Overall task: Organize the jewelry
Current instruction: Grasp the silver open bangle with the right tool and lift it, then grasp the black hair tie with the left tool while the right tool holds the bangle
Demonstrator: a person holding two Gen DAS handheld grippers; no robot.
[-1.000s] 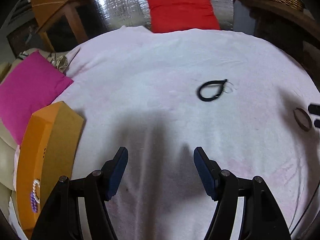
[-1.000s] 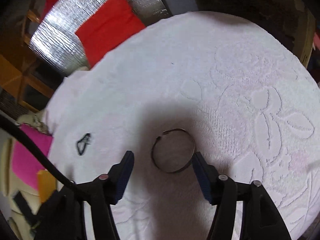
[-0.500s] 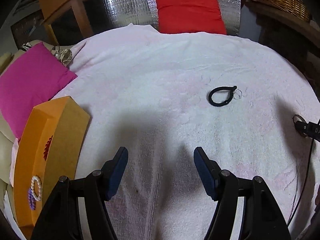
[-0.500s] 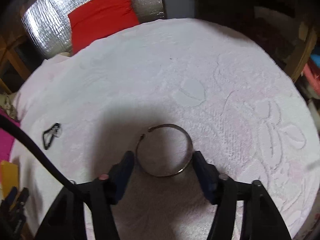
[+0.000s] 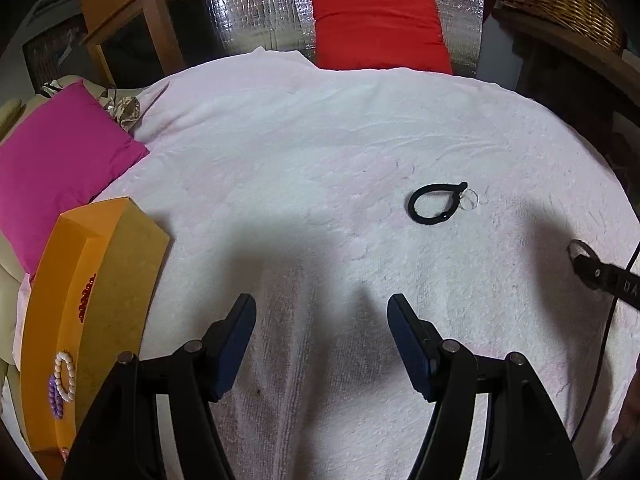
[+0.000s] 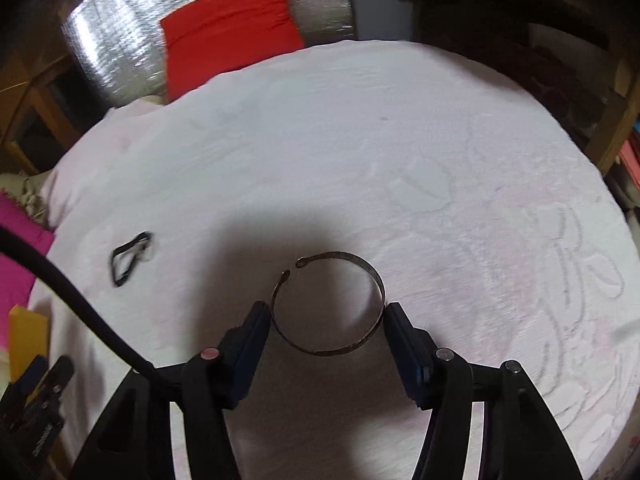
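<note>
At the far left of the left wrist view, an orange cardboard box (image 5: 94, 280) lay on the edge of the white towel (image 5: 320, 140) that covered the tabletop. A white bead bracelet (image 5: 66, 376) and a purple one (image 5: 55, 398) sat inside it, with a string of red beads (image 5: 86, 298) further along. A magenta cushion (image 5: 56, 168) lay behind the box.

The left gripper (image 5: 322, 338) hung over bare towel with its fingers (image 5: 236, 344) well apart and nothing between them. Further out and to the right, a black cord loop (image 5: 434, 204) lay flat with a small clear ring (image 5: 469, 200) touching its right end. At the right edge, the tip of the right gripper showed against part of the metal bangle (image 5: 576, 246).

In the right wrist view, the black cord loop (image 6: 130, 258) appeared to the left, well apart from the gripper. The right gripper (image 6: 326, 322) pointed down at the towel, and the open metal bangle (image 6: 328, 304) lay between its fingers (image 6: 250, 340), with the gap in the band turned away from the camera, toward the upper left. Its jaws had just been closing, and both pads now stood against the bangle's left and right sides. Whether they pressed hard enough to grip it could not be told; the bangle looked to rest on the towel.

A red cushion (image 6: 230, 28) leaned against silver foil sheeting (image 6: 108, 40) beyond the tabletop.
</note>
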